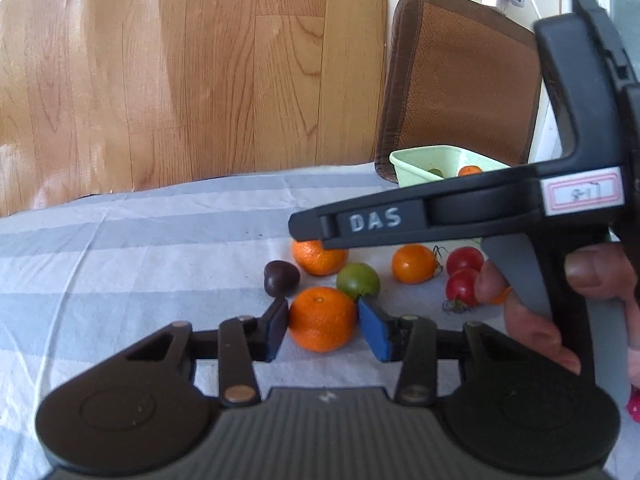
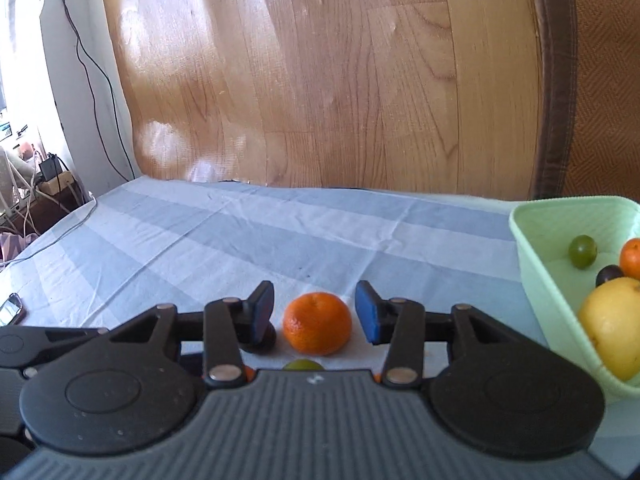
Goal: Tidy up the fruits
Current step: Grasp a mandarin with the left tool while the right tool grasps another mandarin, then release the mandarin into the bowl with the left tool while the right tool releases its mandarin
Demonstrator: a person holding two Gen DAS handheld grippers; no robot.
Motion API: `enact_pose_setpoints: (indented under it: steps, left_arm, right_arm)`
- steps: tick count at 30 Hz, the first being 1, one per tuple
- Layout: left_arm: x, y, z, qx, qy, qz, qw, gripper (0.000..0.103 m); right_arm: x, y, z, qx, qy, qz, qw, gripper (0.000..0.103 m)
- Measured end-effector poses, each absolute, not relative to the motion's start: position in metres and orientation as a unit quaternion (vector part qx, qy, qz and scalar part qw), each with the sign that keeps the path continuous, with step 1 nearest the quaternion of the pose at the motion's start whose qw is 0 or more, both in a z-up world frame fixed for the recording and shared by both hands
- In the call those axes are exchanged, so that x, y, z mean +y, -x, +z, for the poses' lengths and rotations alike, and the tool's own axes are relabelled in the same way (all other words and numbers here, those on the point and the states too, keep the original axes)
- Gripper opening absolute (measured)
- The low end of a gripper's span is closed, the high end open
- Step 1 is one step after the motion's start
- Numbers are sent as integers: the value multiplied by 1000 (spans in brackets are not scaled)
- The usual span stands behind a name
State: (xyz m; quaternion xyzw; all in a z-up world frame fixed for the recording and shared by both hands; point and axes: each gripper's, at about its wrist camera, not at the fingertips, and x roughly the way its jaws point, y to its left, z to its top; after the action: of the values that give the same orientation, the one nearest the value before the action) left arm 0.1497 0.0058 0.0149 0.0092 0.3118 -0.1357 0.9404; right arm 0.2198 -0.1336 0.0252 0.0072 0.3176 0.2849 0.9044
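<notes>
In the left wrist view my left gripper [image 1: 323,326] has its blue pads against both sides of a mandarin [image 1: 322,319] that rests on the cloth. Behind it lie a dark plum [image 1: 281,278], a green tomato [image 1: 358,280], another mandarin [image 1: 319,257], an orange tomato [image 1: 413,263] and two red tomatoes [image 1: 463,276]. In the right wrist view my right gripper [image 2: 315,312] is open around a mandarin [image 2: 317,323] on the cloth, pads apart from it. The mint green basket [image 2: 536,264] at right holds a yellow fruit [image 2: 612,328], a green fruit [image 2: 583,251] and others.
The right gripper's black body [image 1: 460,212] crosses above the fruit in the left wrist view. A chair with a brown woven back [image 1: 460,80] stands behind the basket. A phone [image 2: 10,309] and a cable [image 2: 60,232] lie at the table's left edge. The blue-and-white striped cloth [image 2: 240,240] covers the table.
</notes>
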Motion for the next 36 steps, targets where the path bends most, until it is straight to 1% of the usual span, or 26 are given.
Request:
enact_pose_setpoints:
  steps: [1, 2, 3, 4, 6, 7, 8, 9, 11, 12, 14, 15, 16, 23, 24, 28, 31, 32, 34, 36]
  left_arm:
    - [5, -149, 15, 310, -12, -136, 941, 39]
    - [4, -148, 15, 309, -14, -136, 941, 38]
    - [4, -148, 15, 308, -13, -136, 941, 38]
    - [5, -147, 15, 308, -9, -138, 941, 37]
    - [10, -144, 16, 306, 5, -139, 942, 37]
    - [12, -142, 17, 303, 13, -139, 943, 37]
    - [15, -138, 18, 298, 22, -141, 944, 37]
    - [16, -134, 19, 296, 27, -143, 944, 37]
    - [13, -126, 21, 298, 34, -150, 942, 37]
    - [10, -121, 22, 298, 36, -157, 941, 37]
    - [0, -110, 26, 288, 44, -181, 939, 37]
    - [-7, -105, 29, 283, 46, -195, 938, 37]
    - [-15, -102, 30, 280, 48, -211, 935, 37]
    - [-77, -103, 25, 304, 27, -277, 911, 37]
    - [-86, -103, 23, 307, 20, -281, 909, 37]
    - [-113, -99, 18, 310, -38, -271, 910, 38]
    - [-121, -94, 18, 313, -69, -260, 911, 42]
    - [-122, -94, 18, 319, -75, -253, 910, 45]
    - [-121, -89, 18, 318, -76, -253, 910, 46]
    - [-120, -87, 19, 317, -76, -256, 910, 47]
  right_arm:
    - [-134, -220, 25, 318, -7, 285, 904, 48]
    - [-123, -227, 19, 338, 15, 276, 899, 48]
    - [-123, -227, 19, 338, 15, 276, 899, 49]
    - [-121, -230, 16, 348, 17, 275, 896, 48]
    - [-123, -235, 14, 360, -3, 277, 891, 43]
    - [-125, -236, 15, 366, -12, 277, 888, 43]
    - [-128, -234, 19, 359, -20, 277, 891, 43]
    - [-136, -219, 33, 324, -22, 282, 903, 42]
    - [-150, -199, 49, 287, -15, 279, 916, 42]
    - [-150, -199, 49, 287, -15, 279, 916, 43]
    - [-172, -174, 60, 252, -11, 274, 928, 43]
    - [-198, -148, 61, 231, 4, 255, 939, 43]
    - [-210, -138, 59, 229, 11, 245, 942, 43]
    - [-272, -93, 30, 251, 44, 167, 953, 43]
    - [-287, -88, 23, 265, 38, 156, 951, 43]
    - [-302, -90, 11, 291, 23, 155, 944, 43]
    - [-301, -90, 8, 293, 22, 161, 942, 46]
    - [-300, -88, 8, 292, 25, 165, 942, 49]
    - [-299, -82, 8, 283, 32, 170, 943, 51]
    - [-300, -77, 8, 275, 40, 173, 945, 60]
